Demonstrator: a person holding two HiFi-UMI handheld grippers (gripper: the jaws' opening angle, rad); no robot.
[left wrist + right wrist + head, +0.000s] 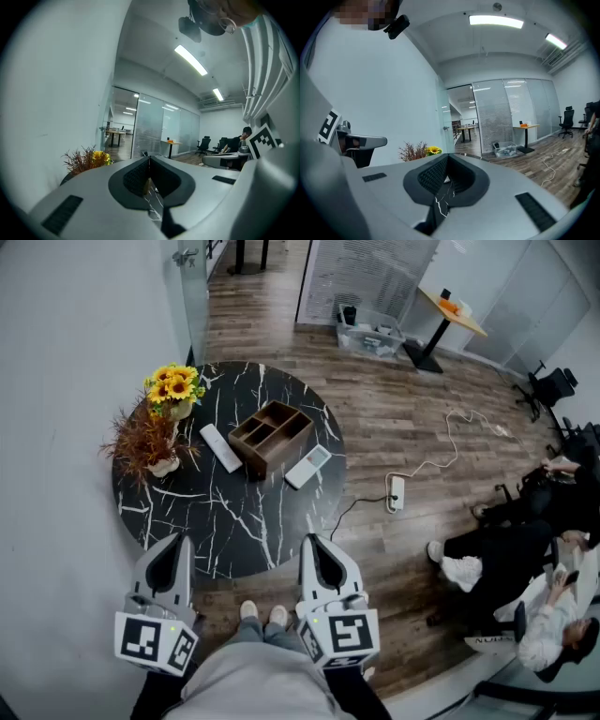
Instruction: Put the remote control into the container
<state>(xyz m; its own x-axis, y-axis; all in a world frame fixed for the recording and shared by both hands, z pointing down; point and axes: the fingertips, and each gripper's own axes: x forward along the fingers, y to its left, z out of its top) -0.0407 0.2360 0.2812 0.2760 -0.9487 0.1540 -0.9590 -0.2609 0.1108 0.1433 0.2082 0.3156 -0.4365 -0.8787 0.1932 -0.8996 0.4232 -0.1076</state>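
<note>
Surface (187,512): round, black marble veined white; it is set on a wood floor.
Left claw (175,545) (149,159): jaws are pressed together, nothing gripped; it is held before the surface's near edge.
Right claw (314,542) (447,158): likewise closed and empty.
Container (272,434): brown, wooden, divided; it is placed mid-surface.
Remotes: a white remote control (220,447) is laid just left of the container, a second white remote control (307,466) just right; both are left outside it.

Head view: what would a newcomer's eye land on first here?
The round black table, veined in white, fills the middle. On it a wooden container sits with a white remote on its left and a second remote on its right. Yellow sunflowers stand at the table's far left edge, and at the bottom the left gripper and right gripper are shut and empty.
</note>
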